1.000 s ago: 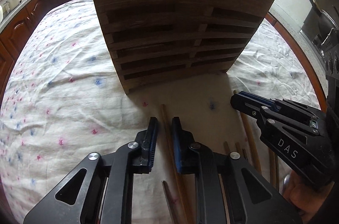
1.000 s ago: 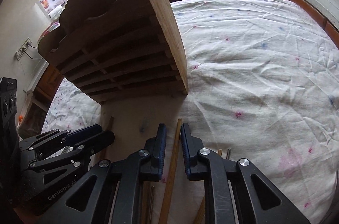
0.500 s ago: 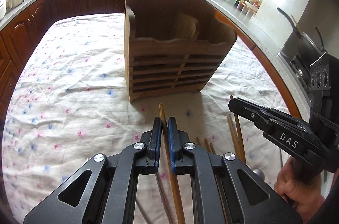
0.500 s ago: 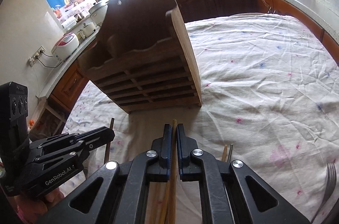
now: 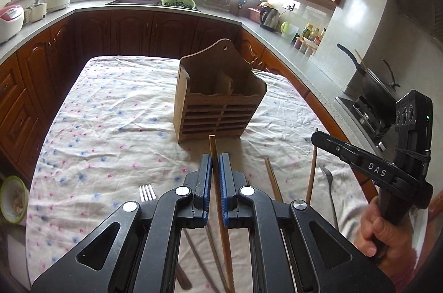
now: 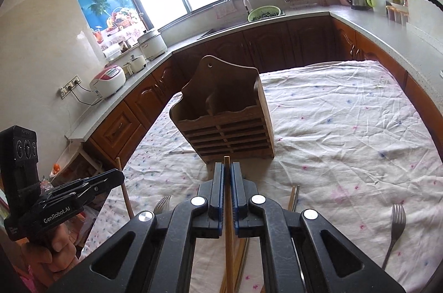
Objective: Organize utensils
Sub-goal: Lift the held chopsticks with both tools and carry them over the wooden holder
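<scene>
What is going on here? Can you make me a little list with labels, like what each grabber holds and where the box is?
left gripper: shut on a wooden chopstick, lifted above the table
right gripper: shut on another wooden chopstick, also lifted
wooden utensil holder: upright on the flowered tablecloth, ahead of both grippers; its visible pockets look empty
still on the cloth: loose chopsticks and forks
likely next: drop the chopsticks into the holder

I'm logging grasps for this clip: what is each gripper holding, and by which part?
The left gripper pinches a wooden chopstick just below its upper tip. The right gripper pinches another chopstick, also near its top end.
</scene>
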{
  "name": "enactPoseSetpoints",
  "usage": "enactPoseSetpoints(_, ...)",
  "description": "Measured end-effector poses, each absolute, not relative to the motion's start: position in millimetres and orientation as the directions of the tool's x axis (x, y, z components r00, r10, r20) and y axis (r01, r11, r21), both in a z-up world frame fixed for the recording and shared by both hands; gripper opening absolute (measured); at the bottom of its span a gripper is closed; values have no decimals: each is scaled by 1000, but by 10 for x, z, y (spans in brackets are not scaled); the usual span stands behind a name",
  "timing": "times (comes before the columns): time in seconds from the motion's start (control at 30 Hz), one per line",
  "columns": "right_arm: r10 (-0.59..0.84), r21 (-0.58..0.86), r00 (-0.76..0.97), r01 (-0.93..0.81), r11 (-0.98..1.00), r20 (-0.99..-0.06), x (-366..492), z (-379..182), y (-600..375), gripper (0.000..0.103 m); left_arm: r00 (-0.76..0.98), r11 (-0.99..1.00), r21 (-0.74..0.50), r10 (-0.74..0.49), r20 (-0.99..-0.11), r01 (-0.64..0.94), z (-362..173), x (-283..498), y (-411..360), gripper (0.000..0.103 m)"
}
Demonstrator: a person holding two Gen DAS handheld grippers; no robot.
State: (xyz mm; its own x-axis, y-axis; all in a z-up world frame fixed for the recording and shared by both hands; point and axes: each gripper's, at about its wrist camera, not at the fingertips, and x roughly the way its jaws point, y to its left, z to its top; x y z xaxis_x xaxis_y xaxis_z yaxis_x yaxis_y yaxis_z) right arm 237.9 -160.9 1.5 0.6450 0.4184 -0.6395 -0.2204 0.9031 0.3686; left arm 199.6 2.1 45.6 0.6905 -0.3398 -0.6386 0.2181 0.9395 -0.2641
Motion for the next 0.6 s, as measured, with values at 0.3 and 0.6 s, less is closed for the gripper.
enactPoseSetpoints(0.3,407,351,683,-229,908,-606,2068,232,-1645,4,721,936,-267,-348,-600,229,599,1671,106,5)
enactPoseSetpoints(0.6,407,342,707,-243,908,-578,1835,394,-1704,4,746,931,-266,-360,-560,250,746,1420,121,5)
